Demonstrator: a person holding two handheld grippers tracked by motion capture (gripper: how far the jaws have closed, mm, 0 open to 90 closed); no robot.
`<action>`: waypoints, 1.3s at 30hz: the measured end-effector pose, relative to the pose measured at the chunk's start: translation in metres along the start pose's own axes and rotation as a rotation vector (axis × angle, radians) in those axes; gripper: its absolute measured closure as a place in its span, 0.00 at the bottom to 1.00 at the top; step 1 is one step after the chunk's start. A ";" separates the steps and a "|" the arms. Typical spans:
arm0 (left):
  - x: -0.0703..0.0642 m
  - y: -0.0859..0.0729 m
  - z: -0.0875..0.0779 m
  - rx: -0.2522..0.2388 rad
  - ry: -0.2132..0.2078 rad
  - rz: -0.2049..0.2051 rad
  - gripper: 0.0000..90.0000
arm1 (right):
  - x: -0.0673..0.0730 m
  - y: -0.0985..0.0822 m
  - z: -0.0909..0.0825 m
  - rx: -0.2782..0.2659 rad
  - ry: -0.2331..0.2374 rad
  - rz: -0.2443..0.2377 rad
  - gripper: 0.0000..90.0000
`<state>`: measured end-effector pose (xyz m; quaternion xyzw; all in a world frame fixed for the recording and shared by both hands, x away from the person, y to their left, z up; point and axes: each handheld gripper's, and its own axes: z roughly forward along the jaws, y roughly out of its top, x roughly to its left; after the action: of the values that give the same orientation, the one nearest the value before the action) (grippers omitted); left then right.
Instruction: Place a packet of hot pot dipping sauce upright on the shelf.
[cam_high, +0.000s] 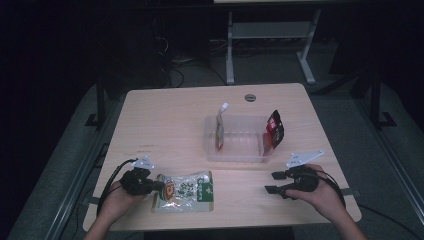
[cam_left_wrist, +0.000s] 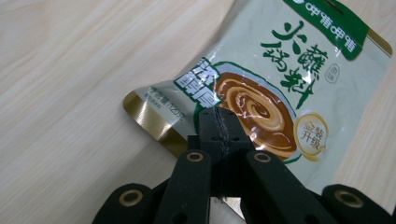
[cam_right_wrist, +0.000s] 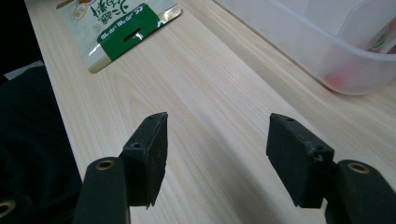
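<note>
One flat, light, pliable sauce pouch (cam_high: 184, 191) lies at the table's (cam_high: 165, 125) near left, pinched at its left sealed edge, the firmest hold, by the closed left gripper (cam_left_wrist: 218, 135), while the right gripper (cam_right_wrist: 217, 156) rests open, near right.

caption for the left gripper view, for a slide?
Left gripper, jaws shut on the edge of a green-and-white sauce pouch lying on the wooden table.
</note>
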<state>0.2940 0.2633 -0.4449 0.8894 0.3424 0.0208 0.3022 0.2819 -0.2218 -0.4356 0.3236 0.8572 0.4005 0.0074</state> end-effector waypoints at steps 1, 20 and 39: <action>-0.002 0.002 0.002 -0.002 0.000 0.008 1.00 | 0.000 0.000 0.000 0.000 0.000 0.002 0.43; -0.060 0.035 0.039 0.030 -0.133 0.127 1.00 | -0.006 -0.003 -0.005 -0.007 -0.006 0.038 0.44; -0.084 0.056 0.064 0.005 -0.189 0.167 1.00 | -0.006 -0.003 -0.004 -0.003 -0.005 0.037 0.44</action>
<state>0.2784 0.1448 -0.4523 0.9136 0.2370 -0.0390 0.3280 0.2838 -0.2296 -0.4361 0.3403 0.8505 0.4010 0.0025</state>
